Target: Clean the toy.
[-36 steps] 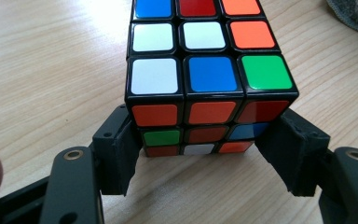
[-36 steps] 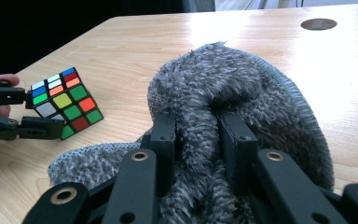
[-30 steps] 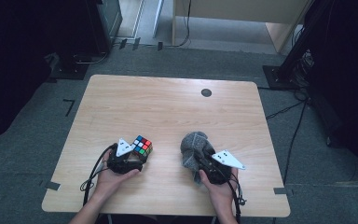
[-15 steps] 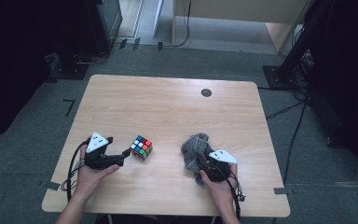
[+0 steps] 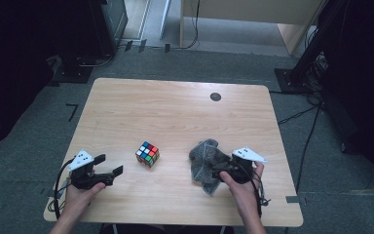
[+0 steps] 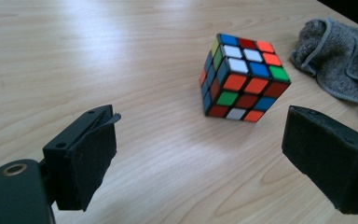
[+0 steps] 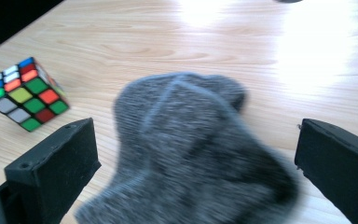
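Note:
A multicoloured puzzle cube [image 5: 147, 154] [image 6: 242, 77] [image 7: 25, 93] rests on the wooden table [image 5: 175, 112], tipped a little on its lower edge. My left gripper [image 5: 109, 164] [image 6: 198, 135] is to its left, apart from it. Its jaws are open with only bare table between them, and they have just been opening. A crumpled grey cloth [image 5: 205, 163] [image 6: 340, 51] [image 7: 200, 149] lies right of the cube. My right gripper [image 5: 218, 171] [image 7: 196, 135] is at its right side. Its jaws have just been opening and stand wide on either side of the cloth without pressing it.
A small black round disc [image 5: 215, 96] is set into the table near its far edge. Both hands are close to the near edge. Cables and dark stands sit on the grey floor around the table.
The left gripper has drawn back leftward from the cube and opened wider; the cube stays put. The right gripper has opened around the cloth, which now lies slumped on the table.

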{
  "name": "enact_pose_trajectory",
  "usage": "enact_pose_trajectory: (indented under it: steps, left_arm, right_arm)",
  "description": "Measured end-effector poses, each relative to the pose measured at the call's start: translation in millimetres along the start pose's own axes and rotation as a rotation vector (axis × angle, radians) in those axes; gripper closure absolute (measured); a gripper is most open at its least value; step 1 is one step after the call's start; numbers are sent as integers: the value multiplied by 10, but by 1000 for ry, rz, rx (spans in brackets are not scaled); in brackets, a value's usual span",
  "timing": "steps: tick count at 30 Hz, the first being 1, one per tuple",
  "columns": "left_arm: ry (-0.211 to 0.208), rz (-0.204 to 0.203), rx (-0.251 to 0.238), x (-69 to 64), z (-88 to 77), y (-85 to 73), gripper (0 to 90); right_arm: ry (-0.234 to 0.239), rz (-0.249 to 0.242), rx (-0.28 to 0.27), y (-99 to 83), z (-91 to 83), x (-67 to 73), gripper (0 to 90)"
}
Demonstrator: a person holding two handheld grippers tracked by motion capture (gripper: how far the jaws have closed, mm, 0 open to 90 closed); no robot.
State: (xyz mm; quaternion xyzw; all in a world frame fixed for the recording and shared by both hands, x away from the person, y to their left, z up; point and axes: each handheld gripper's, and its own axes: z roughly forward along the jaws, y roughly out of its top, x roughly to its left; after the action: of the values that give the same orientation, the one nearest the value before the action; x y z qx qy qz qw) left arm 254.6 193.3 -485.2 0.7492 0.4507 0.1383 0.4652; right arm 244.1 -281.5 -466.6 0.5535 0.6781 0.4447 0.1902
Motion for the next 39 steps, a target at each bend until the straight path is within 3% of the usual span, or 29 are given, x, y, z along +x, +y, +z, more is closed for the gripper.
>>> enact_pose_trajectory:
  steps: [4, 9, 15, 18, 20, 23, 29, 31, 36, 38, 39]
  left_arm:
    - [37, -36, 25, 98, -45, -77, 100]
    - [80, -75, 49, 206, -117, -189, 100]
    - [105, -90, 63, 291, -211, -320, 100]
    - [86, -115, 63, 344, -252, -335, 101]
    - [106, -115, 85, 371, -261, -344, 101]
    - [156, -103, 125, 398, -257, -365, 128]
    - [165, -65, 157, 383, -233, -388, 129]
    - [176, -43, 165, 359, -209, -393, 129]
    - [223, 17, 173, 299, -168, -409, 129]
    - [264, 78, 197, 247, -133, -416, 129]
    - [253, 87, 201, 235, -124, -414, 123]
  right_arm:
    - [-42, -19, 1, -38, -210, -199, 0]
    - [-106, -6, 15, -203, -417, -508, 0]
    - [-175, 7, 55, -484, -578, -830, 0]
    - [-202, -18, 88, -591, -642, -923, 0]
    - [-217, -35, 106, -634, -680, -968, 0]
    - [-222, -8, 101, -664, -738, -1058, 0]
    - [-265, 48, 107, -727, -779, -1213, 15]
    - [-300, 78, 141, -755, -752, -1223, 45]
    - [-332, 54, 171, -792, -700, -1220, 43]
    - [-341, 45, 170, -798, -699, -1224, 43]
    - [-343, 47, 169, -800, -700, -1222, 42]
